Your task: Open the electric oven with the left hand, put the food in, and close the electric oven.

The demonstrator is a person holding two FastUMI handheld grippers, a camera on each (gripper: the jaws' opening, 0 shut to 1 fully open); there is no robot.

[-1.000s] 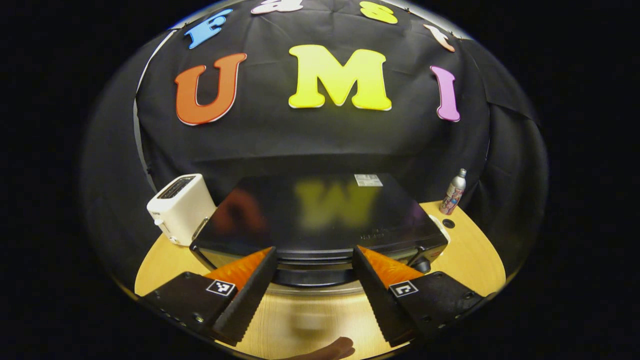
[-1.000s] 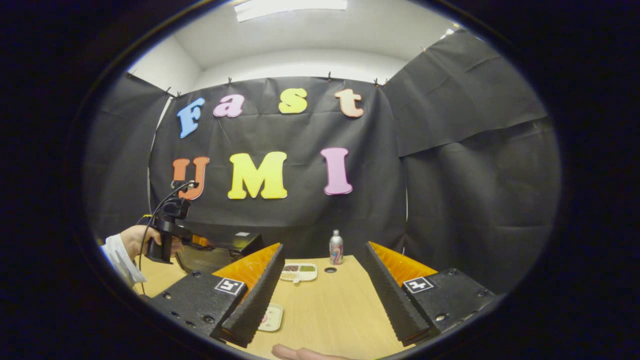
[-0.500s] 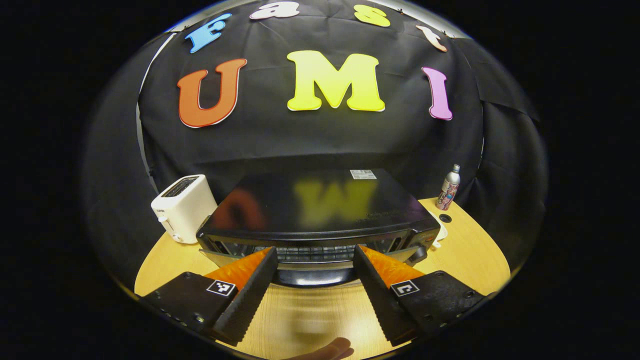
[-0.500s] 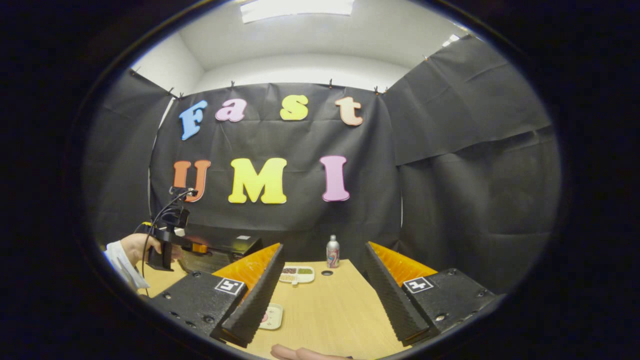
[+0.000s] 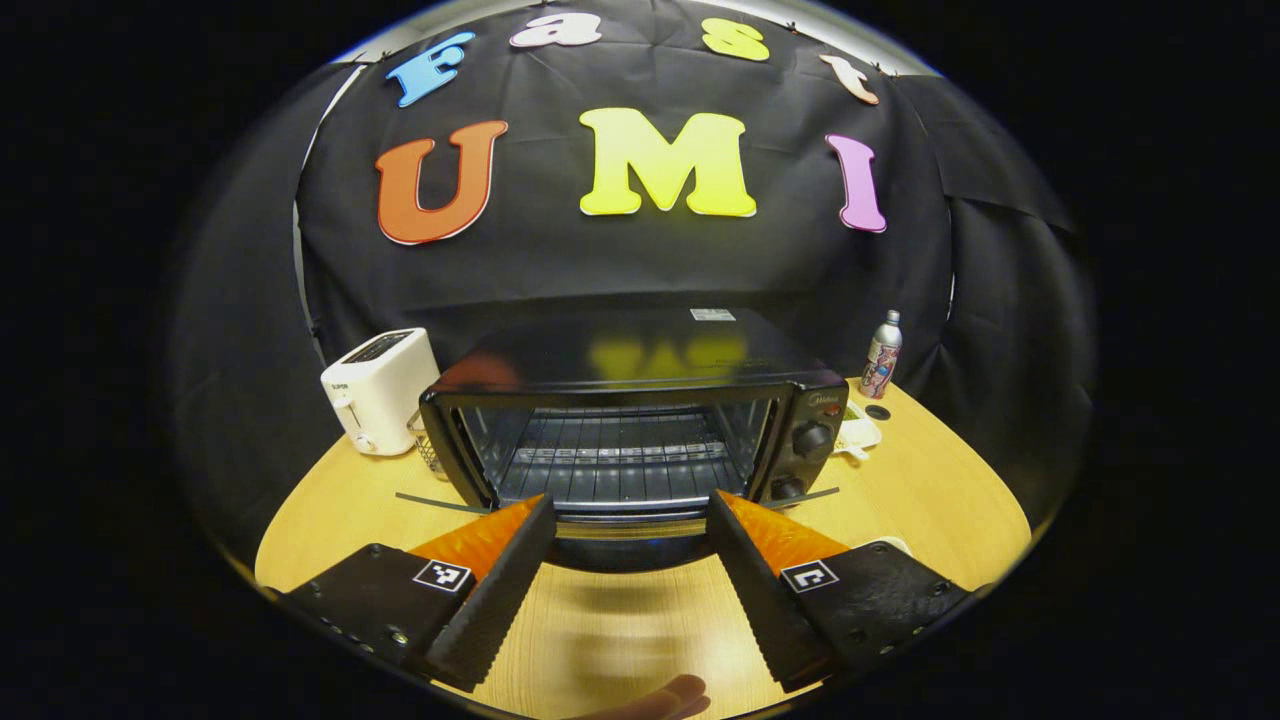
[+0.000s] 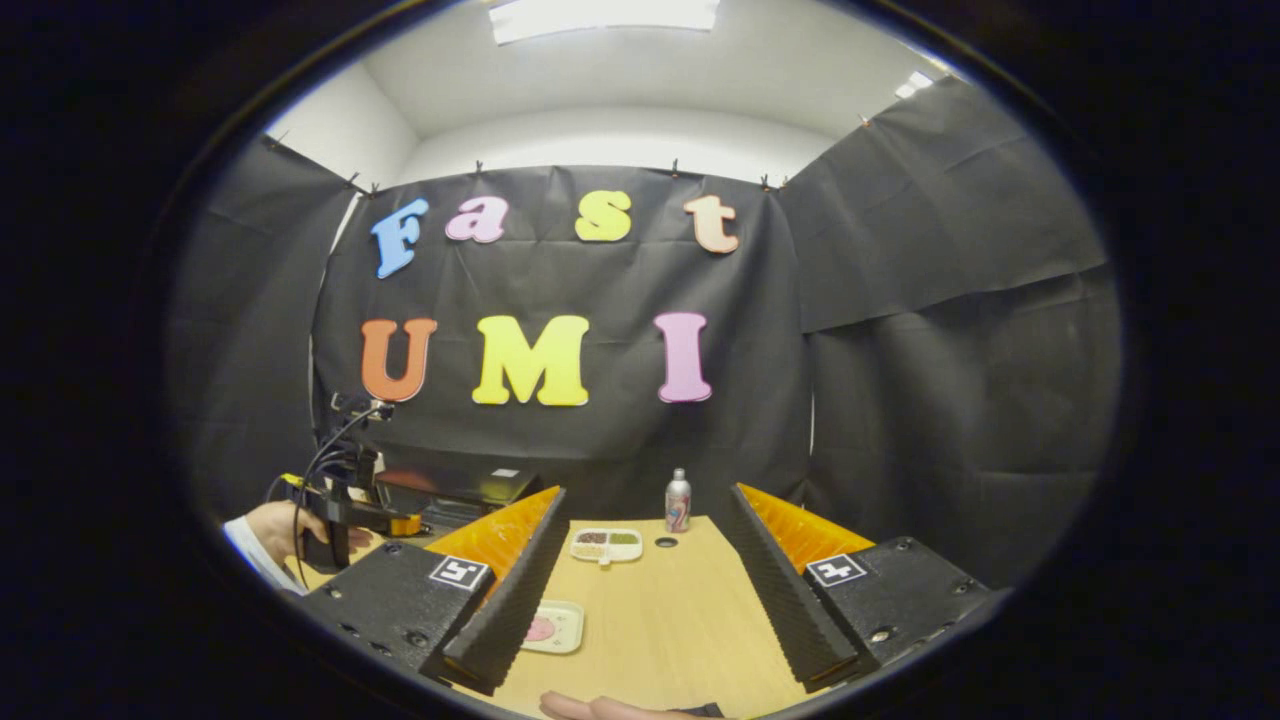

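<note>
My left gripper [image 5: 630, 520] has its fingers spread wide apart, and between them lies the front edge of the oven door [image 5: 625, 535], folded down toward me. Whether either finger touches that dark edge I cannot tell; they do not press on it from both sides. Just past the door the electric oven [image 5: 640, 420] stands open on the wooden table [image 5: 950, 500], its wire rack [image 5: 615, 460] bare and bright inside the cavity. Two knobs [image 5: 812, 440] sit on the panel at the oven's right side. A white toaster [image 5: 380, 390] stands beside the oven on its left, and a small white dish [image 5: 858, 436] peeks out behind its right corner. Farther back on that side a slim bottle [image 5: 882, 355] stands near the black cloth wall.

My right gripper [image 6: 640, 545] hangs over the table with its fingers also wide apart, nothing between them. Close below my left finger lies a small tray with a pink piece of food [image 6: 553, 628] on it, resting flat on the wood. Beyond it, mid-table, sits the divided white dish [image 6: 606, 543] with darker and green portions. The bottle [image 6: 678, 502] stands upright just behind that. Off to the side, a hand [image 6: 275, 525] in a white sleeve holds the other gripper at the oven [image 6: 455, 487].
</note>
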